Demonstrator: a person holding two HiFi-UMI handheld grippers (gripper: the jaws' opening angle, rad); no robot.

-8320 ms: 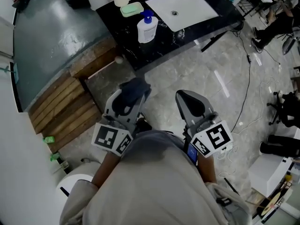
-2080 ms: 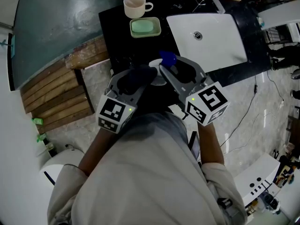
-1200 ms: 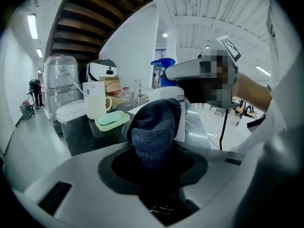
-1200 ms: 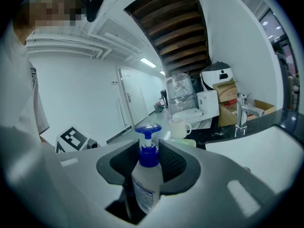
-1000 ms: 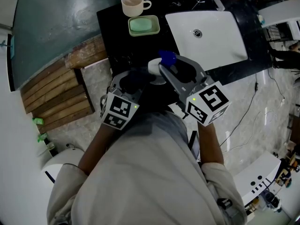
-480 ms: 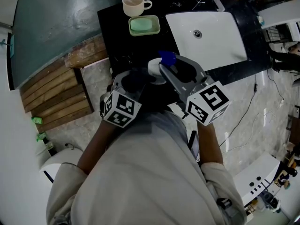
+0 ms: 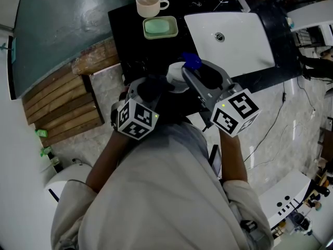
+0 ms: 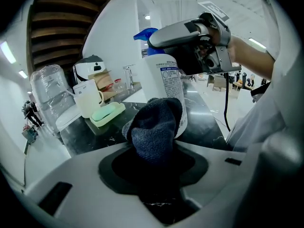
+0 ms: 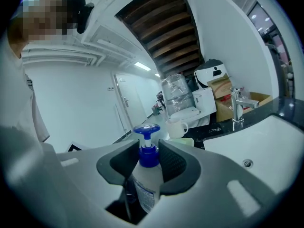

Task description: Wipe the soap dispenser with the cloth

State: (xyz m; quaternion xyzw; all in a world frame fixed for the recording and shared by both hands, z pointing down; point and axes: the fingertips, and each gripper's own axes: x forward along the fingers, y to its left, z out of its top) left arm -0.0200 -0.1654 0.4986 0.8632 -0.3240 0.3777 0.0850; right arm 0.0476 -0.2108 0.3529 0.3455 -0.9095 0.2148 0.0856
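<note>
The right gripper [image 9: 148,156] squeezes the soap bottle [image 9: 145,188] near its top. The left gripper [image 8: 153,164] pinches the cloth [image 8: 156,123]. Rubbing too hard could make the bottle slip.

Black counter [image 7: 127,40] holds a mug [image 7: 148,3], soap dish [image 7: 160,27] and sink [image 7: 234,40].

The soap dispenser [image 7: 176,80] sits between the right hand-held gripper's [image 7: 197,76] jaws near the table's [image 7: 125,46] front edge, left of the sink [image 7: 244,46]. The cloth [image 8: 154,127], in the left hand-held gripper [image 7: 151,88], touches its left side. Behind lie the soap dish [image 7: 160,27], then the cup [image 7: 148,3].
</note>
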